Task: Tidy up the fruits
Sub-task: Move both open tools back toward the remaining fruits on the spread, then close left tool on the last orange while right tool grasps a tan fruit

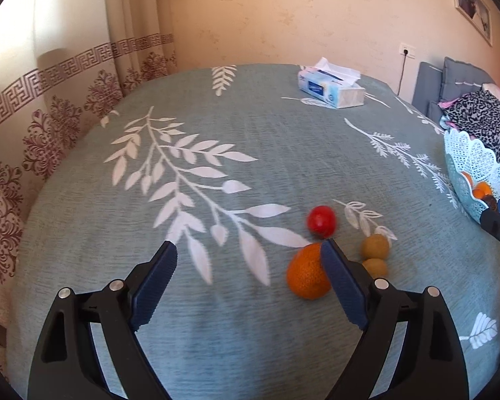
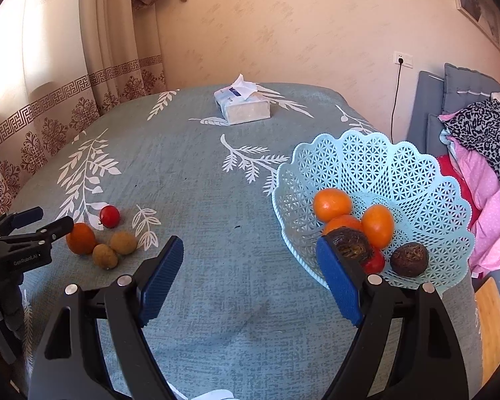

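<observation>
An orange (image 1: pixel 305 275) (image 2: pixel 80 238), a red tomato (image 1: pixel 321 221) (image 2: pixel 110 216) and two small brown fruits (image 1: pixel 375 247) (image 2: pixel 122 242) lie together on the teal leaf-print tablecloth. A pale blue lattice basket (image 2: pixel 376 163) (image 1: pixel 468 163) at the right holds several orange fruits (image 2: pixel 331 204), two dark brown fruits (image 2: pixel 409 259) and a red one. My left gripper (image 1: pixel 249 251) is open and empty, its right finger just over the orange. My right gripper (image 2: pixel 250 243) is open and empty, beside the basket's near left rim.
A tissue box (image 1: pixel 331 90) (image 2: pixel 242 106) stands at the table's far side. Curtains hang at the left, a wall behind. Cushions and leopard-print and pink fabric (image 2: pixel 483 153) lie past the table's right edge.
</observation>
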Demonstrator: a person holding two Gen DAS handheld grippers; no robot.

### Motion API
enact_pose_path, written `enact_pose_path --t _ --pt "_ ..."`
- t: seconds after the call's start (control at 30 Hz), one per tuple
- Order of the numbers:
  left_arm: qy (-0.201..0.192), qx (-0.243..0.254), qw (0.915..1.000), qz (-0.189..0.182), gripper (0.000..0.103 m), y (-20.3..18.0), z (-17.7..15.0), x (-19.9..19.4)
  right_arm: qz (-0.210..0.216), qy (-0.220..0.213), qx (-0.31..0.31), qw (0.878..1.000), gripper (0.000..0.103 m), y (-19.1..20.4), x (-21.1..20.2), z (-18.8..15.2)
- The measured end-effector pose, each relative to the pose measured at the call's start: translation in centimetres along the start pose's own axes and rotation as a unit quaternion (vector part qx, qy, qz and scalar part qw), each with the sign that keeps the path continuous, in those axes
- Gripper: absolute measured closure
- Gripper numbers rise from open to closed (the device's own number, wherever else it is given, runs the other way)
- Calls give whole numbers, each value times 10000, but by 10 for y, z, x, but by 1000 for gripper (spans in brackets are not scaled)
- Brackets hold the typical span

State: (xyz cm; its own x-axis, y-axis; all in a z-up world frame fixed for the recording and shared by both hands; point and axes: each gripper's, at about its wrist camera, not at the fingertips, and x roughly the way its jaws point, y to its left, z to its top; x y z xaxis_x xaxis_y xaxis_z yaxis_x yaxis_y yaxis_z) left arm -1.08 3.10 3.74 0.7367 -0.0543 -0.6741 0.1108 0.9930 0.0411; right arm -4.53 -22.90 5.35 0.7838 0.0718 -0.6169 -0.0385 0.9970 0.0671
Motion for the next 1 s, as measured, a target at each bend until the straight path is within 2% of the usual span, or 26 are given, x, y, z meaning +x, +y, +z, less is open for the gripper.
enact_pose_path --t 0.2,0.27,0.5,0.83,1.0 --pt "-14 -12 10000 45 15 8 -7 -6 368 210 110 9990 20 7 7 -1" --pt "-14 -8 10000 50 15 9 -9 -8 612 344 93 9975 20 15 12 -2" --pt "9 -129 9999 34 16 21 -16 -11 1269 807 -205 9884 21 61 30 -8" --pt "61 -229 9997 -110 16 30 -21 -11 1519 1224 -677 9784 53 112 59 -7" --pt "78 -279 9994 -162 16 32 -22 -11 1515 1300 -670 9776 62 121 70 -7"
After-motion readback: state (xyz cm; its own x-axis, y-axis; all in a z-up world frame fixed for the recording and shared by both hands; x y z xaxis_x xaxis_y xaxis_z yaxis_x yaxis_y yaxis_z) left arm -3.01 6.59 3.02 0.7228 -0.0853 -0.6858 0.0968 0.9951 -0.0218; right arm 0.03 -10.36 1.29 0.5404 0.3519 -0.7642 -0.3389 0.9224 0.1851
